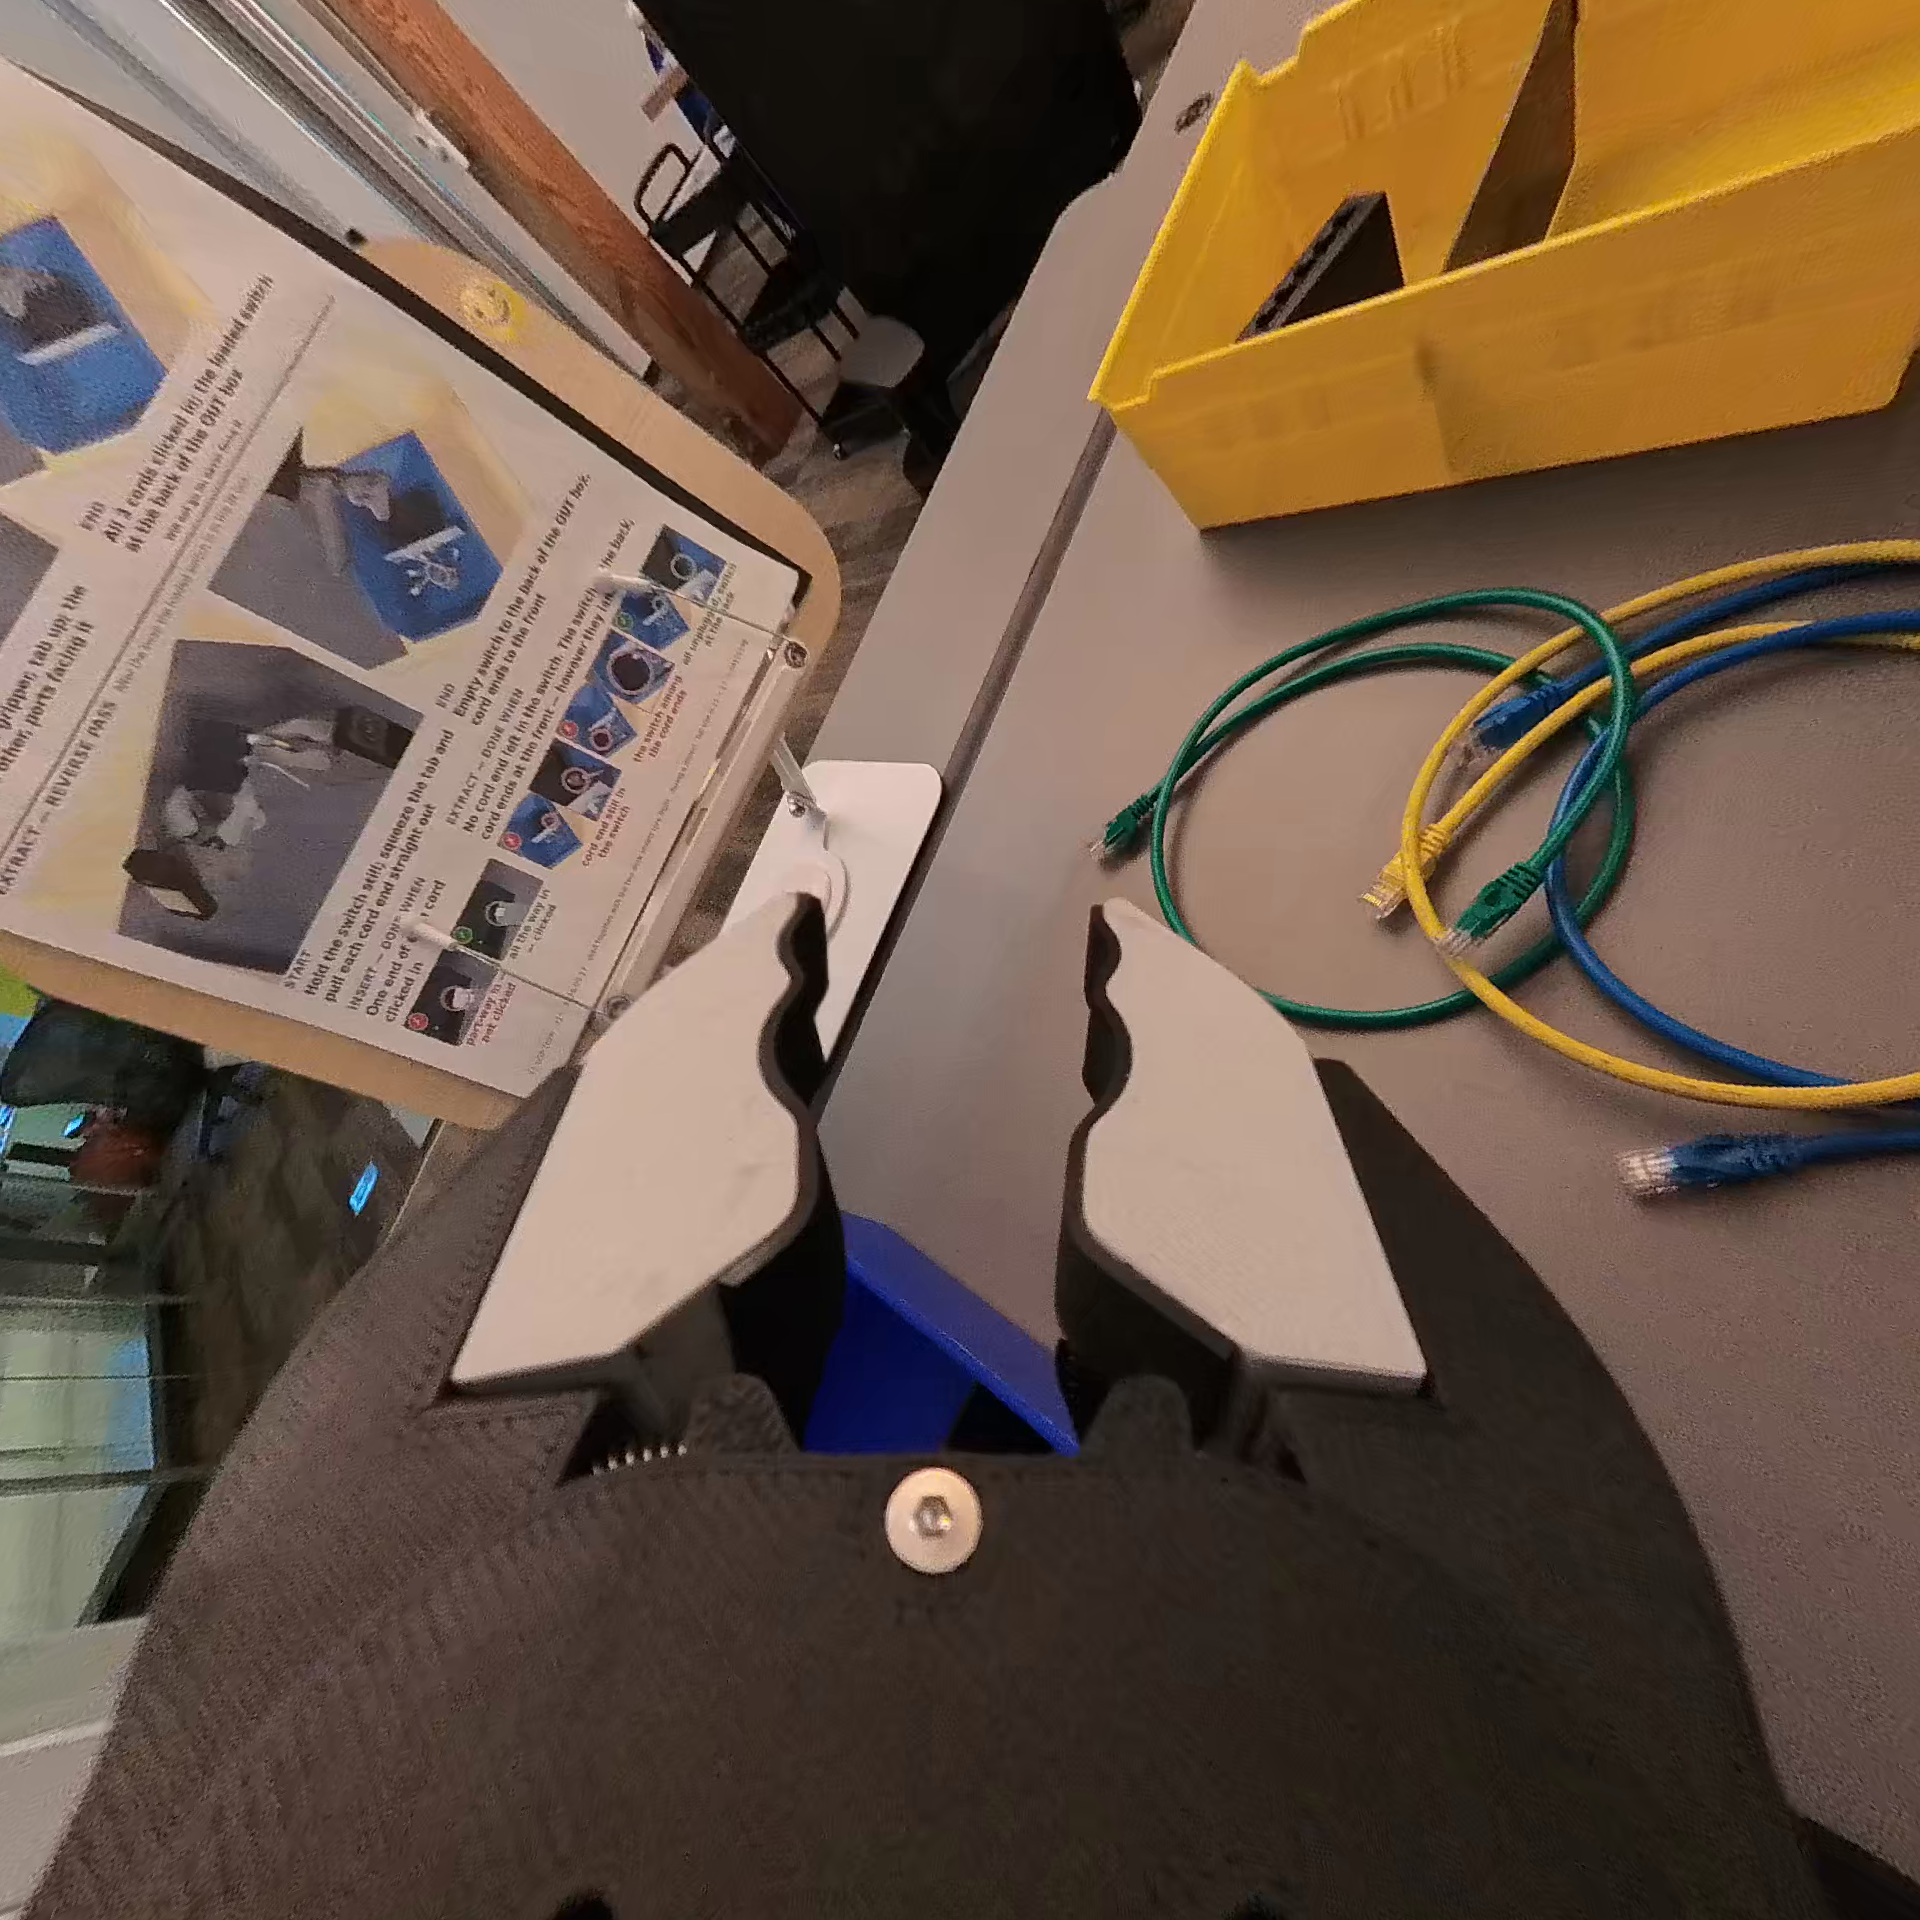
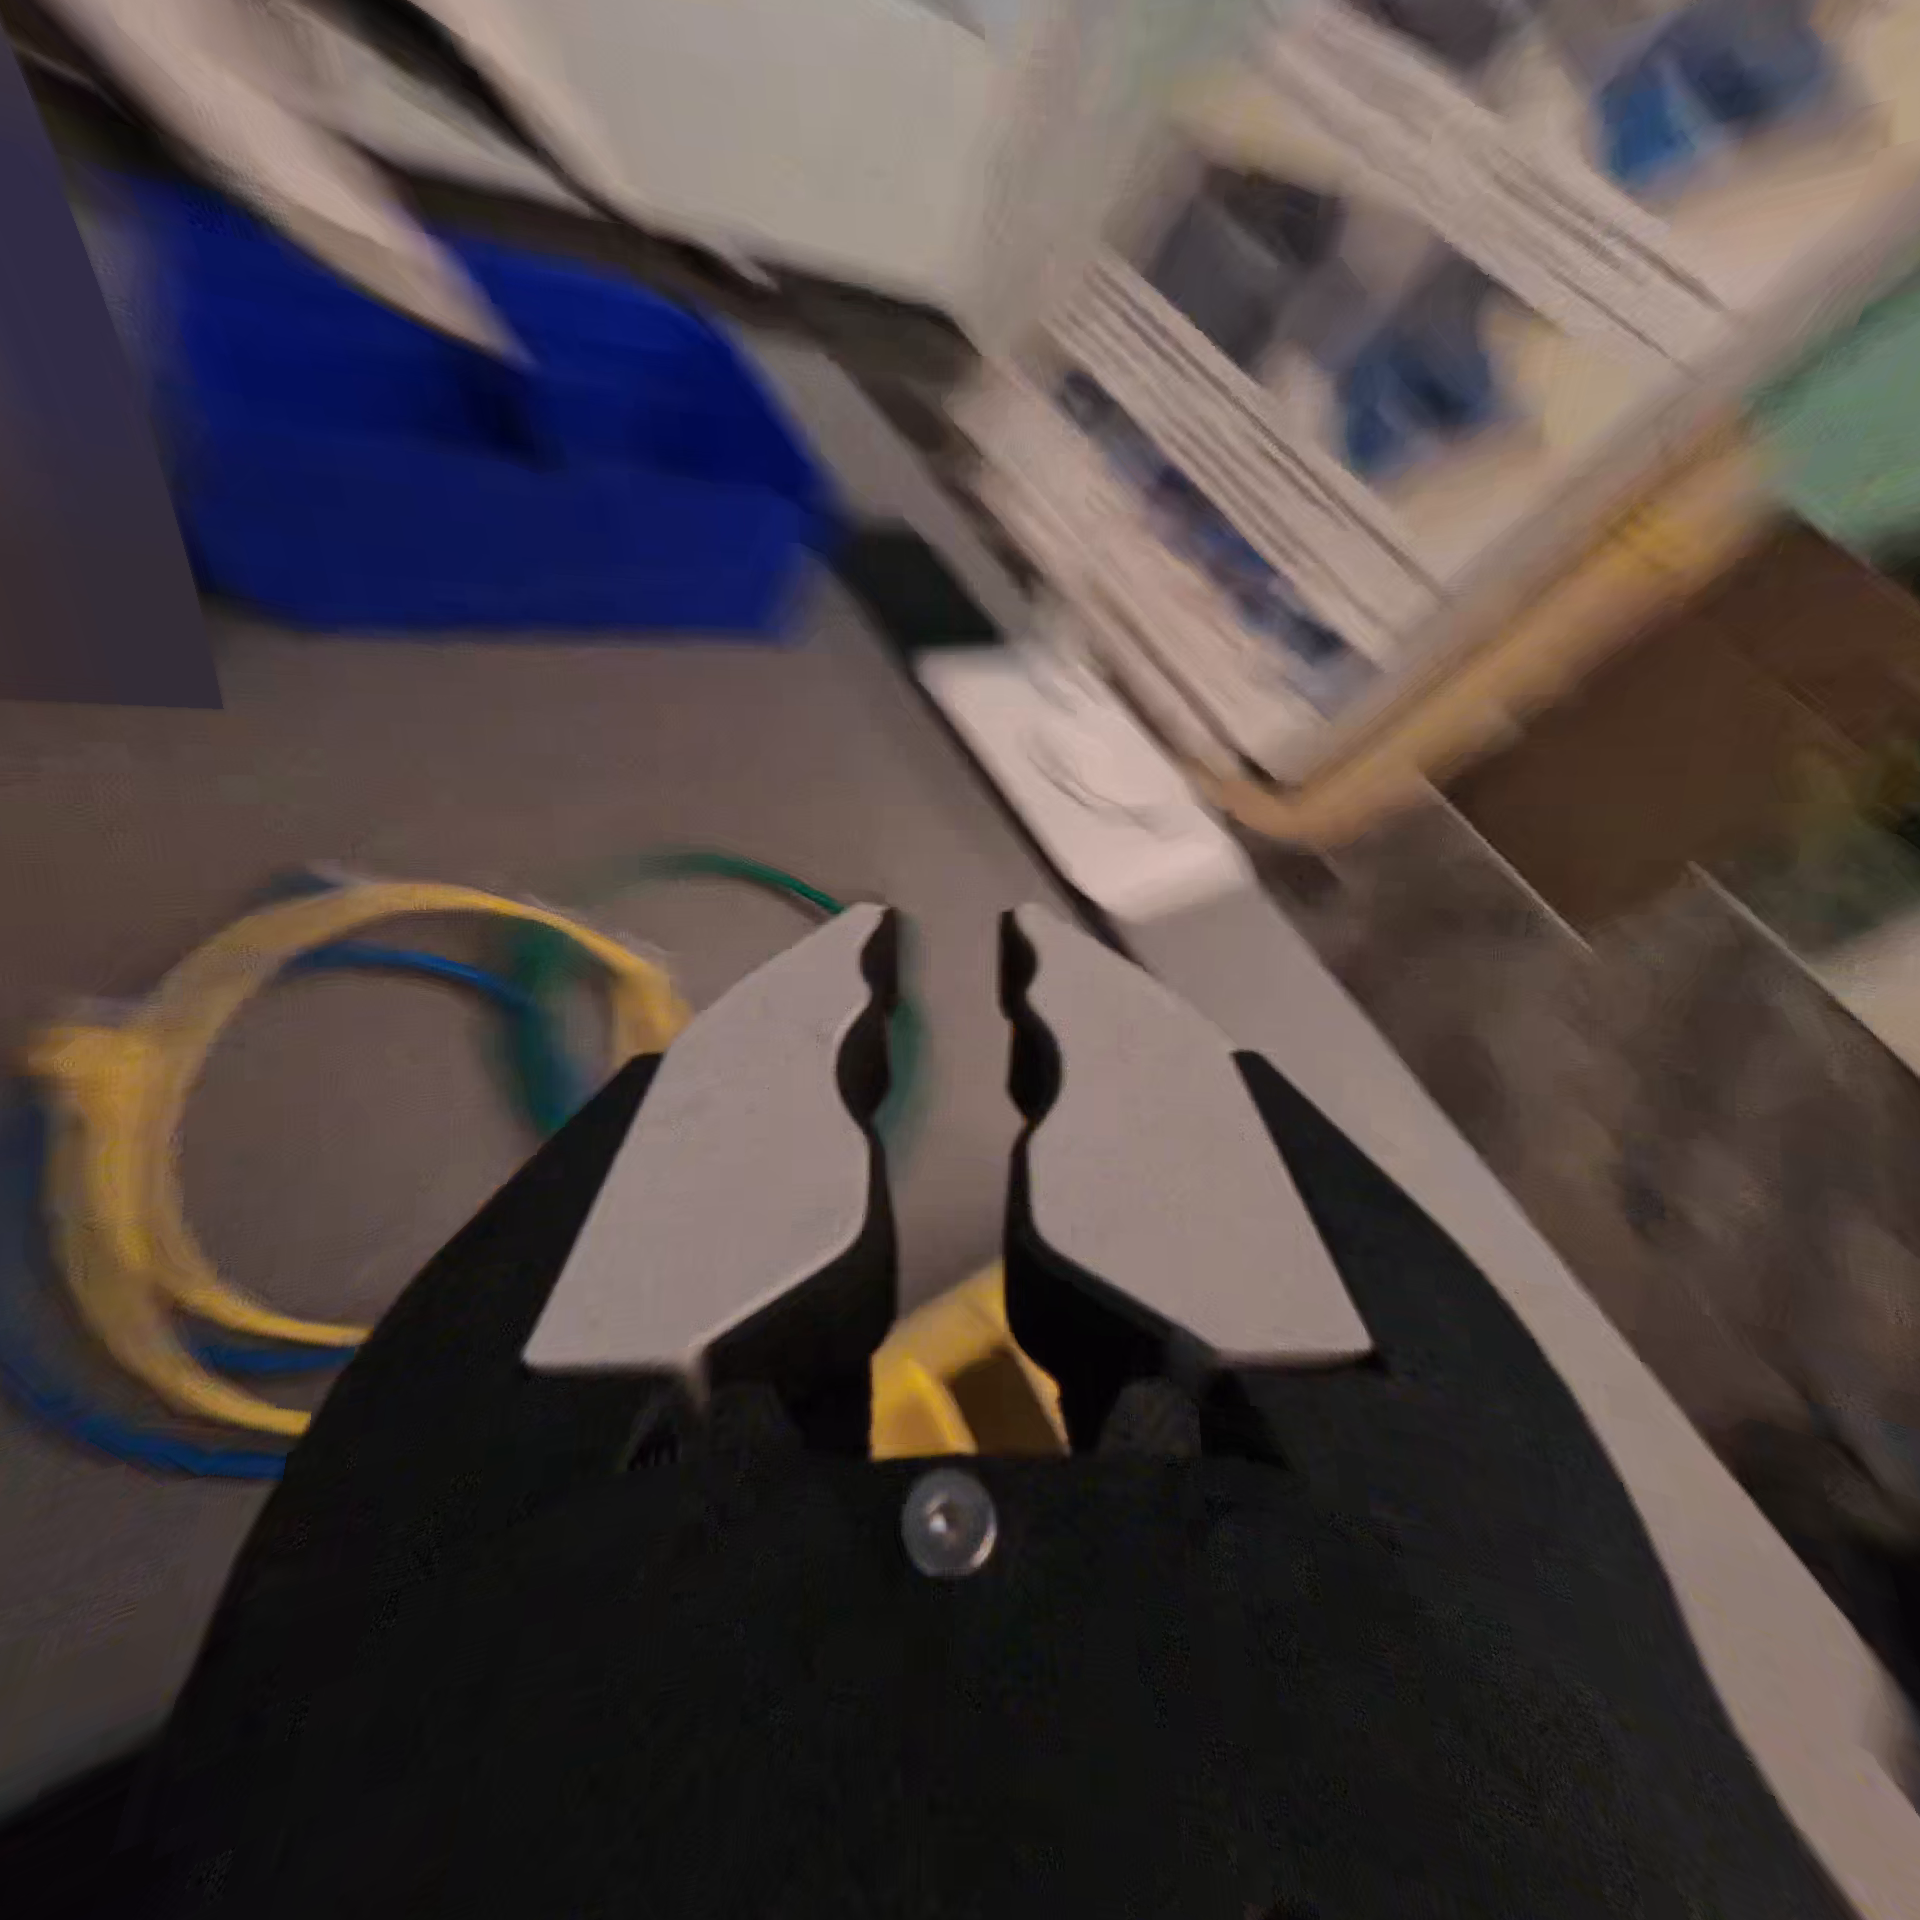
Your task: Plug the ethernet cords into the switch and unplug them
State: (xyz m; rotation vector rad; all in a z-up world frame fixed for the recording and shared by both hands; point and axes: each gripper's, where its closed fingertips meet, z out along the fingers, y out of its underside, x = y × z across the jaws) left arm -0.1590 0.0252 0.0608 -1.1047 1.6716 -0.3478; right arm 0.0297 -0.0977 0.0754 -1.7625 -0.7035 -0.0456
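Three loose ethernet cords lie coiled together on the grey table: a green cord [image 1: 1226, 727], a yellow cord [image 1: 1558, 1049] and a blue cord [image 1: 1642, 1018], all with free plugs. A black switch [image 1: 1325, 275] stands inside the yellow bin [image 1: 1507, 353] at the far right. My left gripper [image 1: 951, 925] is open and empty, above the table's edge, left of the cords. My right gripper [image 2: 943, 920] is open with a narrow gap and empty. Its view is blurred; the yellow cord [image 2: 156, 1195], the blue cord [image 2: 104, 1423] and the green cord [image 2: 748, 868] lie to its left.
An instruction board [image 1: 364, 644] on a white stand [image 1: 873, 831] sits at the table's edge [image 1: 977, 717]. A blue bin [image 1: 925, 1340] shows below my left gripper and, in the right wrist view [image 2: 468, 457], at the far left. The yellow bin [image 2: 935, 1371] shows under my right gripper.
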